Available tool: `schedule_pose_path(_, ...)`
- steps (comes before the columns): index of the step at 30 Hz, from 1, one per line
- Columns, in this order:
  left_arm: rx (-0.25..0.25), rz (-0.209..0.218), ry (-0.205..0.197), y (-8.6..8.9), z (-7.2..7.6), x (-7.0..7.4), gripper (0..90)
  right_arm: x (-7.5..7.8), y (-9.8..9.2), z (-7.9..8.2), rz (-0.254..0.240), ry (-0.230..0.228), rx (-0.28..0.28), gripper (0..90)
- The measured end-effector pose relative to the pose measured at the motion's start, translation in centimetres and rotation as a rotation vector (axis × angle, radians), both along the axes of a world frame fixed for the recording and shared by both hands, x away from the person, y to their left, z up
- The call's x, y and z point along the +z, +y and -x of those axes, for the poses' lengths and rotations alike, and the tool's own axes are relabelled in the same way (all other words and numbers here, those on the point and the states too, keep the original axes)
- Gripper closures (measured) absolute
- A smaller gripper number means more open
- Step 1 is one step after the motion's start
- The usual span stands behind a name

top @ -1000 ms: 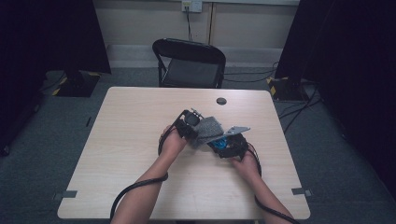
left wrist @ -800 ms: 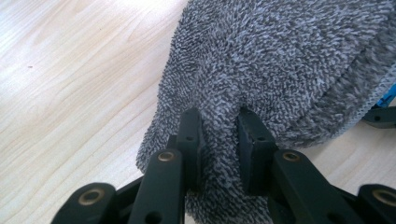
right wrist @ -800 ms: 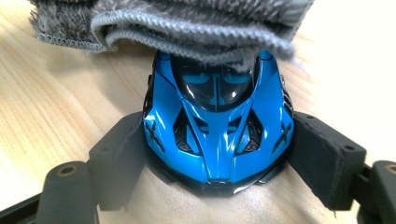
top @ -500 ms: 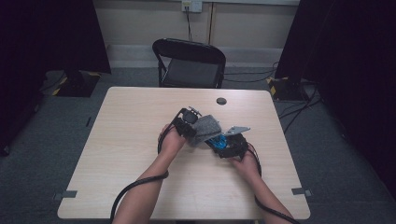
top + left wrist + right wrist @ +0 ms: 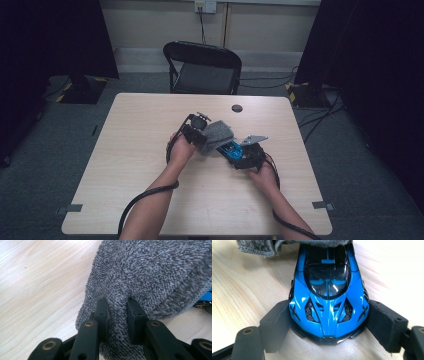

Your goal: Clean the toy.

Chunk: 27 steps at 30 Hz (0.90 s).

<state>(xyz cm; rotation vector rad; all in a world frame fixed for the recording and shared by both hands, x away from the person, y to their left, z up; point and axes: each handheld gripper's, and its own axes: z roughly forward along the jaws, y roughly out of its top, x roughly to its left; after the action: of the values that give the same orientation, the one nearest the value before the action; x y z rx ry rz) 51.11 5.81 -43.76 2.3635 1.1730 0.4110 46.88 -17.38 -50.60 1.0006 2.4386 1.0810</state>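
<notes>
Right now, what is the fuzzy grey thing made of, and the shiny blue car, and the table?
The grey cloth looks like looped terry fabric, soft and matte, with a stitched hem. The blue toy car has a hard glossy shell with bright reflections, painted plastic or metal, I can't tell which. The table shows pale wood grain, smooth, maybe laminate.

A bright blue toy car (image 5: 328,302) with dark glass — a flecked grey cloth (image 5: 155,277) — black jaws, pale woodgrain table (image 5: 150,200).

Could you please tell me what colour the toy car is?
The toy car is bright blue with black details, clearest in the right gripper view.
</notes>
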Motion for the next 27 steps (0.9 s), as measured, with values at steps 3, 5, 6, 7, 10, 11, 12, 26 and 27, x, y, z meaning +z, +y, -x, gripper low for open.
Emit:
schedule_pose_path(3,0.007,0.004,0.003,0.1,-0.1,-0.1,73.4,0.0,0.0,0.0,0.0,0.0,0.0,22.5)
schedule_pose_path(5,0.01,0.002,0.001,0.2,-0.2,-0.1,73.4,0.0,0.0,0.0,0.0,0.0,0.0,22.5)
schedule_pose_path(6,0.014,0.001,0.001,0.2,-0.2,-0.1,73.4,0.0,0.0,0.0,0.0,0.0,0.0,22.5)
schedule_pose_path(7,0.014,-0.002,0.0,0.3,-0.3,-0.1,73.5,0.0,0.0,0.0,0.0,0.0,0.0,22.5)
schedule_pose_path(10,0.021,0.0,0.001,0.5,-0.4,-0.1,73.5,0.0,0.0,0.0,0.0,0.0,0.0,22.5)
schedule_pose_path(11,0.024,-0.001,-0.002,0.6,-0.4,-0.1,73.6,0.0,0.0,0.0,0.0,0.0,0.0,22.5)
schedule_pose_path(12,0.027,-0.002,-0.002,0.7,-0.5,-0.1,73.6,0.0,0.0,0.0,0.0,0.0,-0.001,22.5)
schedule_pose_path(26,0.073,-0.009,-0.008,2.3,-1.0,-0.2,73.9,0.0,0.0,0.0,0.0,0.0,0.0,22.5)
schedule_pose_path(27,0.07,-0.013,-0.007,2.5,-1.0,-0.2,73.9,0.0,0.0,0.0,0.0,0.0,0.0,22.5)
